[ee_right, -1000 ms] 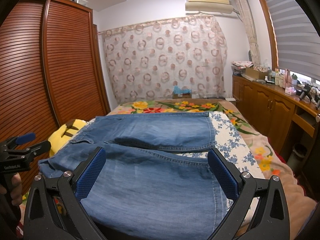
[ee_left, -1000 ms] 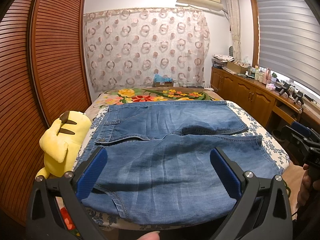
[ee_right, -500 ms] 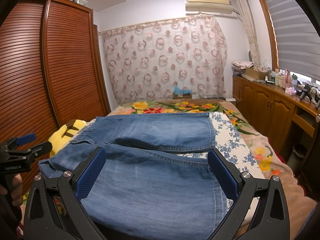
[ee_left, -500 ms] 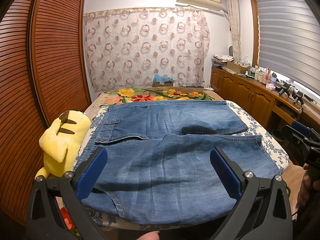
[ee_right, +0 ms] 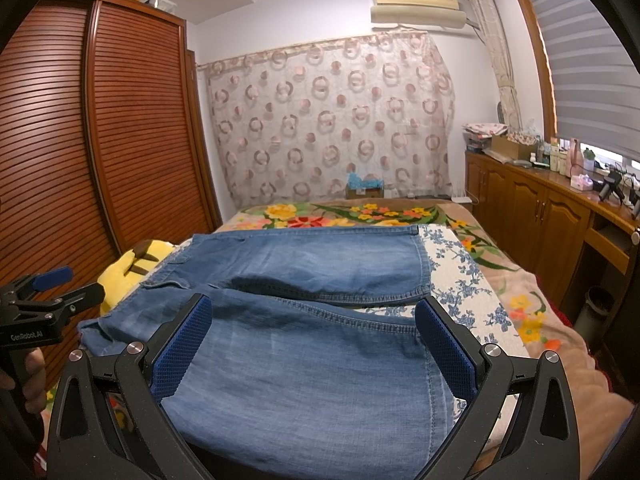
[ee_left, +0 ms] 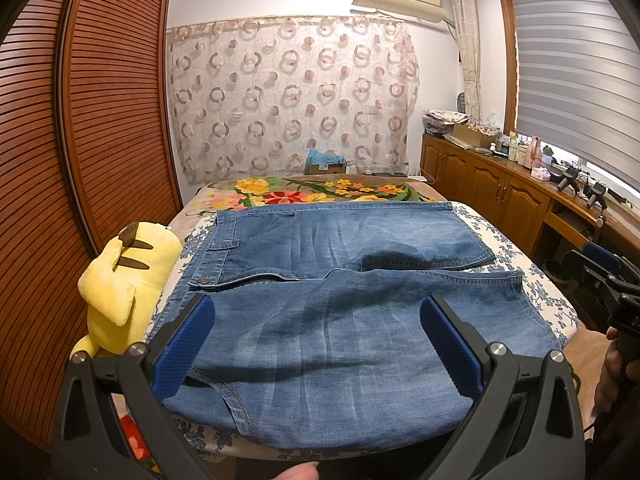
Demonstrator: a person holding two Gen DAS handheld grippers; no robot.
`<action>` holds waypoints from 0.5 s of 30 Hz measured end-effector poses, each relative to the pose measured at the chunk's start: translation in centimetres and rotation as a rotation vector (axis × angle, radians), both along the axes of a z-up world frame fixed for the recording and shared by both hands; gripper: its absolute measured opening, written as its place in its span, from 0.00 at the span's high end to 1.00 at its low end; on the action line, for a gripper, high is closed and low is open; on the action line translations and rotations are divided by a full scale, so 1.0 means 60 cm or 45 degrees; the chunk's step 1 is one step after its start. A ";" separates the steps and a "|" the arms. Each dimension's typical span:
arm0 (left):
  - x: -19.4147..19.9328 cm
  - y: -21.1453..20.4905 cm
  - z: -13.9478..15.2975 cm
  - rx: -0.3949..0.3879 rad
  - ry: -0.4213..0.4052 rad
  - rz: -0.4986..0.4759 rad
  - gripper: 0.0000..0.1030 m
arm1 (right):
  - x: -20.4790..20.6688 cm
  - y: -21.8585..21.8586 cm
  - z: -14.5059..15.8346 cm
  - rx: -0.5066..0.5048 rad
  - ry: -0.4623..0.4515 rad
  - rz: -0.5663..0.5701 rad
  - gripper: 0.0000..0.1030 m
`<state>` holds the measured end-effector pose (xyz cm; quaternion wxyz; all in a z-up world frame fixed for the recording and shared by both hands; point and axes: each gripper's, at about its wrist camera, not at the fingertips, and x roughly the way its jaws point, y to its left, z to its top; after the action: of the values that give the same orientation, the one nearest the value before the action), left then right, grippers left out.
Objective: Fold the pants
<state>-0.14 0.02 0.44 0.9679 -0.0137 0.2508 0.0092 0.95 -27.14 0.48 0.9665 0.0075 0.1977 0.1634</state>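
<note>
Two open hand-held grippers, left hand-held gripper (ee_right: 40, 320) marked "GenRobot.AI", jeans (ee_left: 340, 320) flat

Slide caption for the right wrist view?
Open right gripper hovers over denim pants spread on a bed.

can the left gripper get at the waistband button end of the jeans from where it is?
Probably yes. The left gripper hangs open above the jeans, and the waistband button lies just ahead of its left finger with nothing over it. The yellow plush toy sits beside that edge, off the denim.
</note>
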 end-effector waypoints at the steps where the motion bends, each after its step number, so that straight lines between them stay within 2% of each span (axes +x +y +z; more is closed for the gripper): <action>1: 0.000 0.000 0.000 0.001 0.001 0.001 0.00 | 0.000 0.000 0.000 0.000 -0.001 0.000 0.00; 15: 0.000 0.000 0.000 0.000 0.001 0.001 0.00 | 0.002 -0.001 -0.001 -0.001 -0.001 -0.001 0.00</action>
<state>-0.16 0.03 0.43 0.9678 -0.0138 0.2512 0.0098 1.08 -27.21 0.40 0.9666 0.0071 0.1973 0.1631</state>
